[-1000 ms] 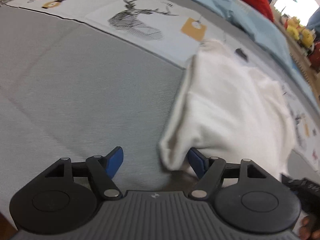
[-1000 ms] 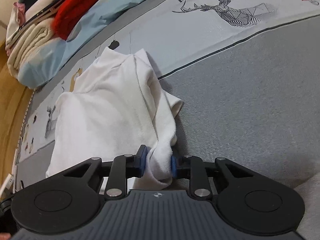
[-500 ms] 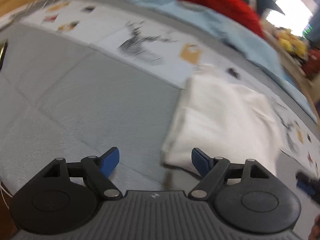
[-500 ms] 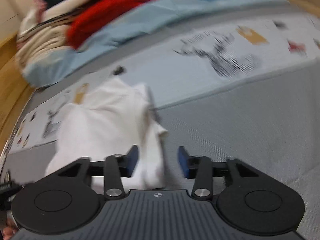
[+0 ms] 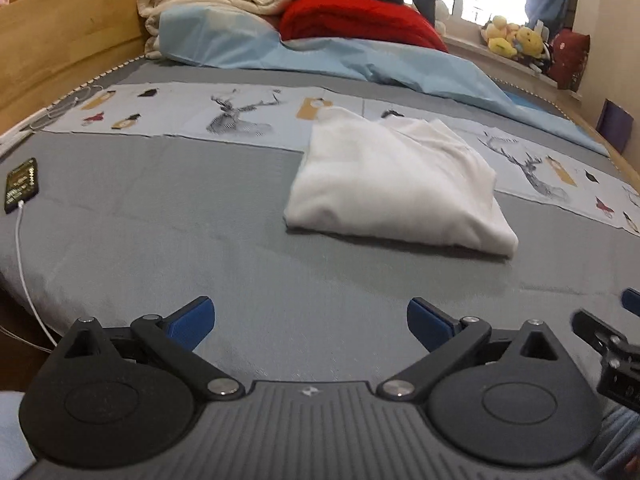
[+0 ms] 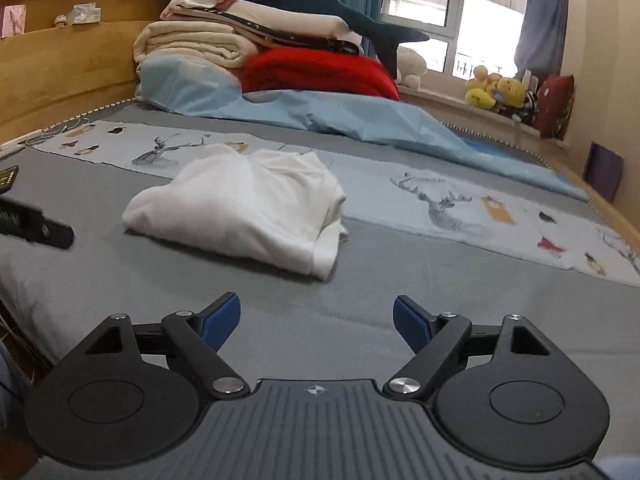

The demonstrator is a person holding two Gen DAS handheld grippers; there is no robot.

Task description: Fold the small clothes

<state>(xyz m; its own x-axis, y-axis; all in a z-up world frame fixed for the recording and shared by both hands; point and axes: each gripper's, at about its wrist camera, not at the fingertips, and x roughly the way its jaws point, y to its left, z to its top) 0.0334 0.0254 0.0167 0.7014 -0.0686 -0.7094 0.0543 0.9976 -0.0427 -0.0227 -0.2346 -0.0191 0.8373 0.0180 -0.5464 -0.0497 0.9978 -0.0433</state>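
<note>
Ahead of each empty, spread gripper (image 5: 311, 322) (image 6: 317, 318), folded white garment (image 5: 394, 188) (image 6: 244, 204), apart.

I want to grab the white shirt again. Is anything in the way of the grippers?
Nothing visible. Only bare grey bedspread lies between the open right gripper and the folded white shirt, and between the open left gripper and it.

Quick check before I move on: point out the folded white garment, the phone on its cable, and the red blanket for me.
folded white garment (image 5: 396, 188), left wrist view, middle of its top layer.
phone (image 5: 22, 184), left wrist view, its dark face near the bed's left edge.
red blanket (image 6: 320, 70), right wrist view, its front face under the stacked bedding.
</note>
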